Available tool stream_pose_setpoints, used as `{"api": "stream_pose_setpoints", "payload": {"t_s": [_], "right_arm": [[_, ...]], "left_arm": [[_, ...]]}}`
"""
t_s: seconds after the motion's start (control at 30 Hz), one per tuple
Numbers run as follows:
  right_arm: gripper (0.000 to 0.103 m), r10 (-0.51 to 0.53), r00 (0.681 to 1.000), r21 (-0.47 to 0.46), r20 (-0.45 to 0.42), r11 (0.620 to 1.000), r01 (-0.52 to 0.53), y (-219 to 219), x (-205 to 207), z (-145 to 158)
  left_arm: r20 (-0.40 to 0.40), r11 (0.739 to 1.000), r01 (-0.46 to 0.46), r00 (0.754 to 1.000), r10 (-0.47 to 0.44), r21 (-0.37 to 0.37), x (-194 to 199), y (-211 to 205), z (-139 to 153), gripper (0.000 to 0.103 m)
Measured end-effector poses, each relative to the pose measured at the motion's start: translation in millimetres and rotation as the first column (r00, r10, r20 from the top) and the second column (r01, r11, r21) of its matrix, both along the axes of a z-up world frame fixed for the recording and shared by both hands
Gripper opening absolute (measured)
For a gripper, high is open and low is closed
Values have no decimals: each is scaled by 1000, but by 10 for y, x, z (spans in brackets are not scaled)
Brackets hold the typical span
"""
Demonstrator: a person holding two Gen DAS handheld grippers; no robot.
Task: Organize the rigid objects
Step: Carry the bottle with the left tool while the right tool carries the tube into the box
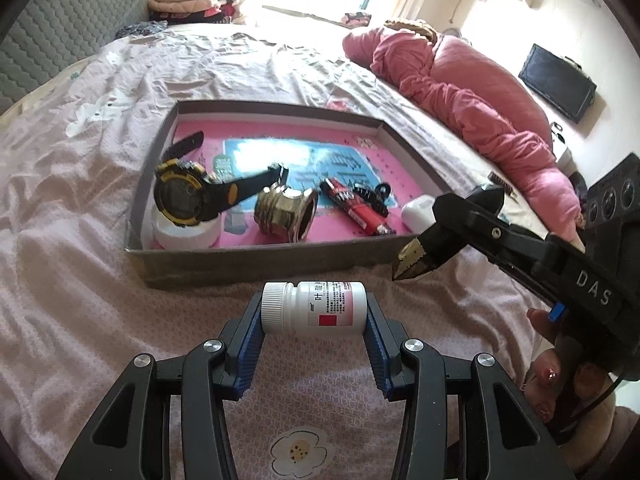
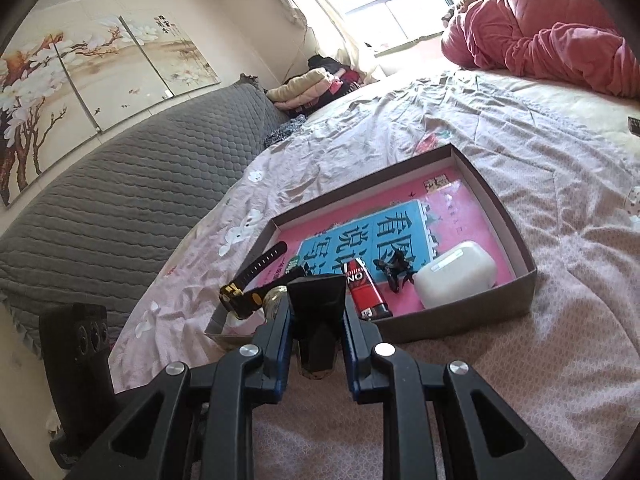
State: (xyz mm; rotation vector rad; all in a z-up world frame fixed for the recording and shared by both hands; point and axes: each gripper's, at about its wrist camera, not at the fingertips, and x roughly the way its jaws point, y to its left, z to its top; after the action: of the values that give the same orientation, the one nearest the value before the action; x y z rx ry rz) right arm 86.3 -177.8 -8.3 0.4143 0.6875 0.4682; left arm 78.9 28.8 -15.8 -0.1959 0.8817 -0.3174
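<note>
Bedspread (image 1: 80, 184) in pale pink holds a shallow cardboard box (image 1: 264, 258) with a watch (image 1: 180, 192), brass fitting (image 1: 286, 212), red tube (image 1: 356, 208) and white case (image 1: 418, 210) already inside. Nearer, the left gripper (image 1: 314, 314) pinches a white pill bottle (image 1: 314, 308) sideways, cap to the left, just short of the box's near wall. To the right, the right gripper (image 2: 316, 320) is pressed tight on a black wedge-shaped object (image 2: 318, 300) with a brass tip. Risk, as I judge it: the smooth round bottle could roll from the pads, or clip the box wall and nudge the contents.
</note>
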Motion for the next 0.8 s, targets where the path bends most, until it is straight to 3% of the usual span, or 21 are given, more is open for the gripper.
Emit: {"api": "stream_pose_setpoints", "payload": {"t_s": [0.37, 0.8], "right_arm": [[23, -9, 999, 39, 53, 999, 7, -91, 24, 139], [23, -35, 993, 48, 111, 998, 29, -169, 125, 263]], "left_arm": [[40, 998, -56, 998, 55, 27, 99, 175, 233, 48], [26, 994, -68, 997, 66, 80, 413, 153, 157, 48]]}}
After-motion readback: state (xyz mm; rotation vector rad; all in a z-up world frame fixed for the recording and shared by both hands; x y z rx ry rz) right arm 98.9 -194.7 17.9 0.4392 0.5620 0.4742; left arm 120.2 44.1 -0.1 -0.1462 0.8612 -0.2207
